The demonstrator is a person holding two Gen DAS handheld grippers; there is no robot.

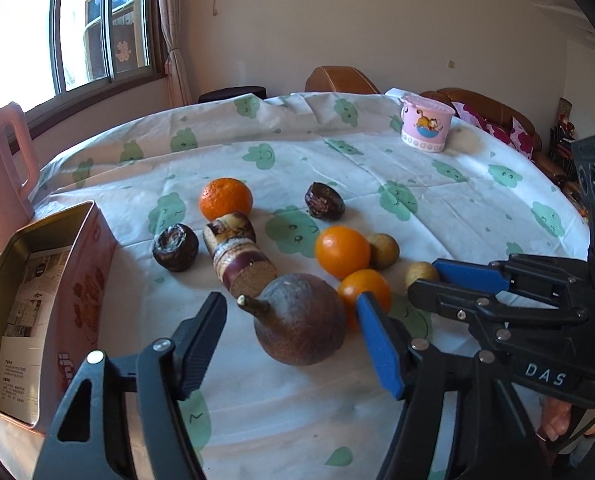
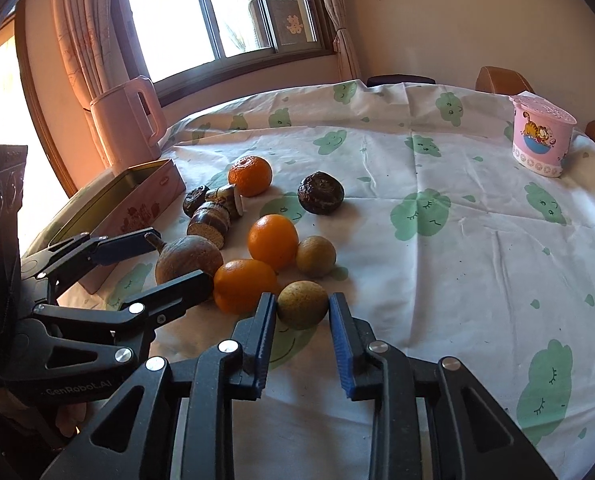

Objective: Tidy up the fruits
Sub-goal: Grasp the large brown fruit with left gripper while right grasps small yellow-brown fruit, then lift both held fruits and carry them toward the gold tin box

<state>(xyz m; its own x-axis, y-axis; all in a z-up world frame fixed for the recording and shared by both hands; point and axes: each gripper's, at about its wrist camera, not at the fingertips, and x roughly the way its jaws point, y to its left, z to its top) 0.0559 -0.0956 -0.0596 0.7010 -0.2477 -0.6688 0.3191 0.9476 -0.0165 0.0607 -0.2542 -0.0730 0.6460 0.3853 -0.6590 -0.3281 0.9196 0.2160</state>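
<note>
Fruits lie grouped on the clouded tablecloth. My left gripper (image 1: 291, 318) is open around a large brown round fruit with a stem (image 1: 301, 320), its jaws on either side and apart from it; it also shows in the right wrist view (image 2: 187, 258). My right gripper (image 2: 302, 304) is open with a small tan-green fruit (image 2: 302, 304) between its fingertips; whether they touch it I cannot tell. Three oranges (image 1: 225, 198) (image 1: 341, 251) (image 1: 363, 286), a second tan fruit (image 2: 315, 256), dark wrinkled fruits (image 1: 324, 201) (image 1: 175, 247) and cut purple-brown pieces (image 1: 237, 256) lie around.
An open pink tin box (image 1: 57, 280) with papers inside stands at the left by the table edge. A pink kettle (image 2: 127, 120) stands behind it. A pink cartoon cup (image 1: 427, 122) stands at the far right. Sofa and window lie beyond the table.
</note>
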